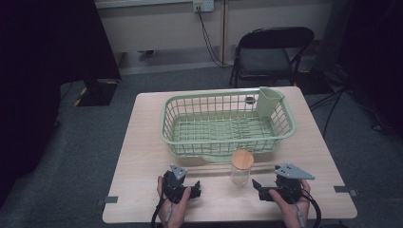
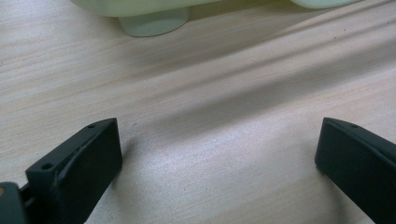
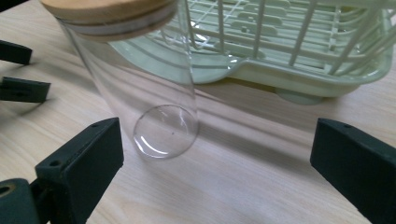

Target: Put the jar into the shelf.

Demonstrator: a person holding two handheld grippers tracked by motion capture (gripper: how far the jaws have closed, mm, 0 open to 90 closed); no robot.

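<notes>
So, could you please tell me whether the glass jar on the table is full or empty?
Empty. The jar is clear all the way down to its base, nothing shows inside, and its wooden lid is on.

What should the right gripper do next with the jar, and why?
Probably ease the right gripper forward so its open jaws come round the jar. The jar stands upright on the table, lid on, just ahead of that gripper and untouched; in the right gripper view it sits toward one jaw, not centred. The left gripper is open over bare wood.
</notes>
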